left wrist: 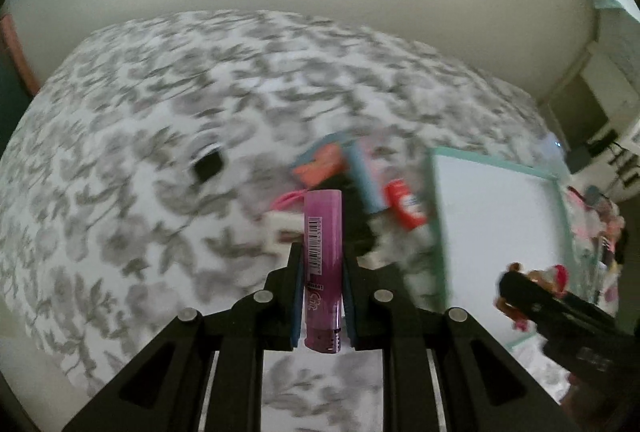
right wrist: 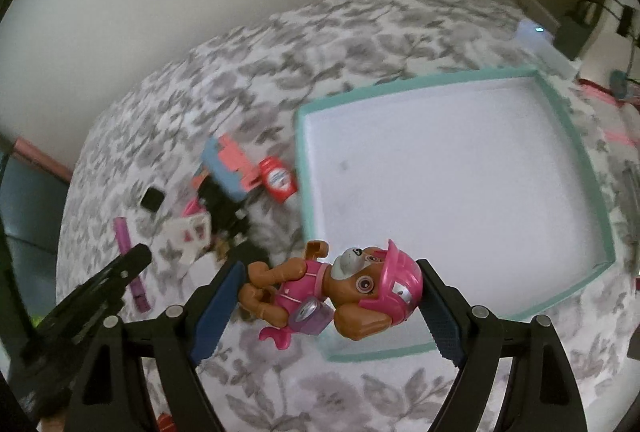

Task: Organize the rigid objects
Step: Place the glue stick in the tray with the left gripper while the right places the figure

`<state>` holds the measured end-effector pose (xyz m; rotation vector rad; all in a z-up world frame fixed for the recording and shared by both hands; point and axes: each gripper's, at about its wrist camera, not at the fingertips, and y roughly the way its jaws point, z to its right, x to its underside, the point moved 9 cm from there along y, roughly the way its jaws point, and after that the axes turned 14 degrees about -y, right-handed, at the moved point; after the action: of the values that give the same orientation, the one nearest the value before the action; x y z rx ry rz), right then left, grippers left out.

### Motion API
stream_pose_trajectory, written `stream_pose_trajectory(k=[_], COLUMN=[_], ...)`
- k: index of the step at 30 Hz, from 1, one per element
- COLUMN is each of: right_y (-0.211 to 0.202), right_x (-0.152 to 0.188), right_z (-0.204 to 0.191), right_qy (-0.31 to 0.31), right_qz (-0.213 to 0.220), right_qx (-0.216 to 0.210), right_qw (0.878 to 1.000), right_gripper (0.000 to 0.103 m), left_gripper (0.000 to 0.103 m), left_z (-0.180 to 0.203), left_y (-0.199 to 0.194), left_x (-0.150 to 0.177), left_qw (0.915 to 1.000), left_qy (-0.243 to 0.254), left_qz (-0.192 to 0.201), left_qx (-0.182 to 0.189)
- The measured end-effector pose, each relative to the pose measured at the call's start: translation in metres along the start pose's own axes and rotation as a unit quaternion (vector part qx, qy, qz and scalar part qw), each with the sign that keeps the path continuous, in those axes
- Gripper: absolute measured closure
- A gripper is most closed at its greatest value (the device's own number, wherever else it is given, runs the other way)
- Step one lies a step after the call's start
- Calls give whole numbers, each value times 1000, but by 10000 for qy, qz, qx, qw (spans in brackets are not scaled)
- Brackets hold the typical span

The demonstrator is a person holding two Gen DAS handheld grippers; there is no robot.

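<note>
My left gripper (left wrist: 322, 256) is shut on a purple lighter (left wrist: 323, 252) and holds it upright above the floral bedspread. The lighter and left gripper also show in the right wrist view (right wrist: 130, 264). My right gripper (right wrist: 330, 284) is shut on a pink toy dog figure (right wrist: 332, 292), held sideways above the near left corner of a shallow white box with a teal rim (right wrist: 440, 79). The box also shows in the left wrist view (left wrist: 434, 216), its inside bare.
A loose pile lies left of the box: a red cap-shaped thing (right wrist: 278, 179), a blue and coral toy (right wrist: 228, 167), a small black square (right wrist: 153, 199), a white card (right wrist: 188, 232) and dark pieces. The floral bedspread (right wrist: 360, 31) meets a wall behind.
</note>
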<state>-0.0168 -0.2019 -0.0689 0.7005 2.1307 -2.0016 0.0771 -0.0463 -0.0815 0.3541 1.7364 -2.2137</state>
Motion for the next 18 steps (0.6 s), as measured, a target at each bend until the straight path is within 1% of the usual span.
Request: stream_pose_trajectory(k=[6, 10, 14, 18], right_y=[0, 1, 6, 12], right_x=[-8, -10, -5, 5], right_z=[46, 79, 119, 149], right_qy=[447, 756, 1182, 1418], right_qz=[43, 42, -30, -166], right_qx=[369, 575, 857, 1185], right_qw=[9983, 9955, 9893, 9826], right_gripper=[17, 17, 17, 17], left_gripper=[85, 85, 85, 85], left_z=[59, 99, 132, 158], left_y=[4, 8, 21, 45], left_x=[-3, 1, 7, 16], left_qw=[9987, 9972, 9953, 9931], left_qy=[235, 464, 634, 814], left_qz=[-321, -410, -534, -643], left_qx=[333, 423, 511, 538])
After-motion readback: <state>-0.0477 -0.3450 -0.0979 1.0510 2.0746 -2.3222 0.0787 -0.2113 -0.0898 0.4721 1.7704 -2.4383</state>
